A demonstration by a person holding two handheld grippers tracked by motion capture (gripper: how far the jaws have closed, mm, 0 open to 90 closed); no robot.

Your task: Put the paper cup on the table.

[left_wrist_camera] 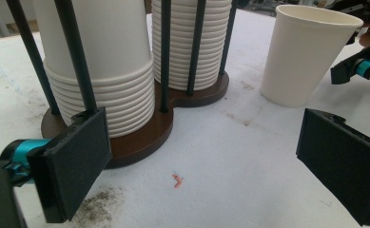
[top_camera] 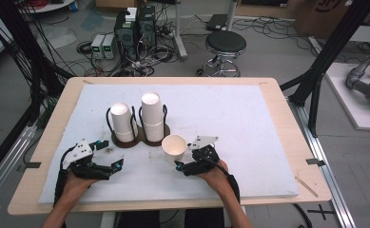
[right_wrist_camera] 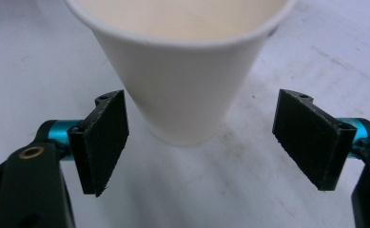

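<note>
A single white paper cup point(top_camera: 174, 147) point(left_wrist_camera: 306, 57) point(right_wrist_camera: 187, 90) stands upright on the white mat, mouth up. My right gripper point(top_camera: 185, 159) point(right_wrist_camera: 206, 142) is open just in front of it, and its pads point(right_wrist_camera: 104, 142) flank the cup's base without touching it. My left gripper point(top_camera: 110, 153) point(left_wrist_camera: 211, 161) rests open on the mat at the near left with nothing between its jaws. It points at a brown two-post cup holder point(top_camera: 142, 141) point(left_wrist_camera: 144, 137). The holder carries two stacks of upside-down cups, one left point(top_camera: 122, 121) point(left_wrist_camera: 102, 71) and one right point(top_camera: 152, 114) point(left_wrist_camera: 192, 47).
The white mat point(top_camera: 230, 123) covers most of a wooden table point(top_camera: 287, 118). Dirt smudges and a small red mark point(left_wrist_camera: 177, 179) lie on the mat near my left gripper. A stool point(top_camera: 225, 45), computers and cables sit on the floor beyond the far edge.
</note>
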